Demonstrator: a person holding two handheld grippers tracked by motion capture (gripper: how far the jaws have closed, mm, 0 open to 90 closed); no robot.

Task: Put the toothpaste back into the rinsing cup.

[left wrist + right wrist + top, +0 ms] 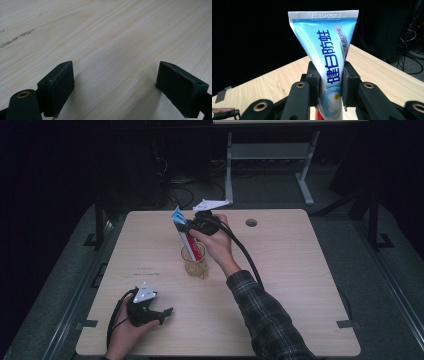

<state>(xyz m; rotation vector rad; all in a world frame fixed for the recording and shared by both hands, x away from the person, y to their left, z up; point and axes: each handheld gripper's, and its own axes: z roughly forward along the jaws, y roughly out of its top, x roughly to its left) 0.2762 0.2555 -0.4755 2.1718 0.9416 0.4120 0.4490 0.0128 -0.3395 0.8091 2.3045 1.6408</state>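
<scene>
There, right gripper fingers clamped on toothpaste tube over glass cup; left gripper fingers apart on table

Both your claws are matte black. Left claw: two blocky rectangular pads with small screw holes at the corners, and a brass-coloured ring set into the black link arm at lower left. Right claw: same black blocks, with round link arms behind them, each carrying a brass-ringed pivot. High view: each claw has a pale grey three-cornered plate on top. A thick black cable trails from the right one along your forearm; a thinner black cable loops off the left one. Your right sleeve is dark plaid.
</scene>
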